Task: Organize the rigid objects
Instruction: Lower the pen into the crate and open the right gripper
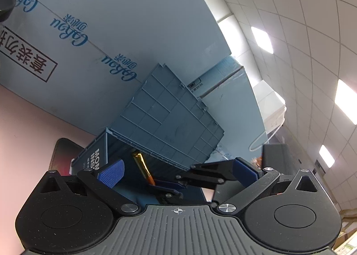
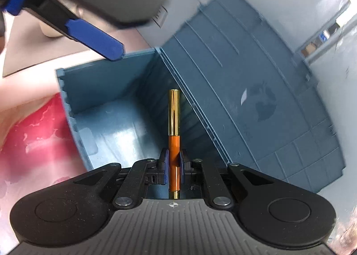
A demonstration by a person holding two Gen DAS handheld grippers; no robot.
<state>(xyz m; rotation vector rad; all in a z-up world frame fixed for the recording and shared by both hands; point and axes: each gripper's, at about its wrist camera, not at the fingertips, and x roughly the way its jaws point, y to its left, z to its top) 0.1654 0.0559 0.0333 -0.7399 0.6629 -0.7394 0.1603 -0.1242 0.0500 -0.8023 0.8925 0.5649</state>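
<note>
I am gripping one orange-and-gold pen (image 2: 174, 134) in my right gripper (image 2: 174, 163), its jaws clenched on the orange barrel, gold cap pointing into the one open blue bin (image 2: 107, 103). My left gripper (image 1: 178, 170) is spreading wide, holding nothing, one finger (image 2: 96, 40) over the bin's rim. The bin's lid (image 2: 256, 98) is blurring.

Left gripper (image 1: 178, 169) jaws wide apart, nothing between. Ahead, blue box (image 1: 98, 159) with lid (image 1: 169, 116) raised; right gripper (image 1: 154, 184) clamps orange-gold pen (image 1: 142, 166) over box opening. Printed cardboard carton (image 1: 107, 31) behind.
</note>
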